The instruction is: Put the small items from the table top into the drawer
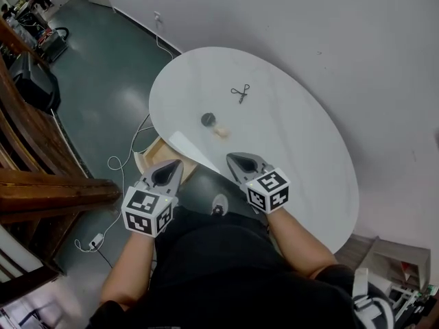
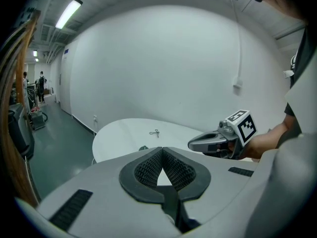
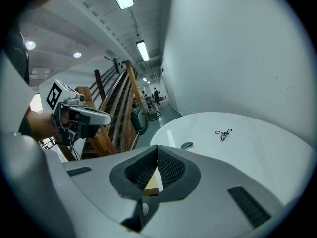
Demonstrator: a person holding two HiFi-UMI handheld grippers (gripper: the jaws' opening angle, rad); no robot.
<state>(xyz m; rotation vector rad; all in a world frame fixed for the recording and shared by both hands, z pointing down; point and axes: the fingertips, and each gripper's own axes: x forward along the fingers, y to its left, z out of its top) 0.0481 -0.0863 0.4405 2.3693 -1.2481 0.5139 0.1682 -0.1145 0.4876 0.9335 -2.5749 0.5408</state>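
Three small items lie on the white oval table (image 1: 295, 149): a black wire clip (image 1: 240, 92), a dark round disc (image 1: 208, 119) and a small beige piece (image 1: 221, 131) beside the disc. An open wooden drawer (image 1: 159, 153) sticks out under the table's near left edge. My left gripper (image 1: 175, 163) hovers over the drawer, shut and empty. The right gripper (image 1: 231, 157) hangs above the table's near edge, also shut with nothing in it. In the left gripper view the jaws (image 2: 162, 148) meet and the clip (image 2: 154, 132) lies far ahead. The right gripper view shows closed jaws (image 3: 157, 148), the disc (image 3: 186, 145) and the clip (image 3: 224, 134).
A white wall (image 1: 329, 33) curves behind the table. Wooden stair rails (image 1: 41, 149) stand at the left, with a cable and plug (image 1: 96, 240) on the green floor. A shelf unit (image 1: 391, 266) sits at the lower right. People stand far down the hall (image 2: 41, 86).
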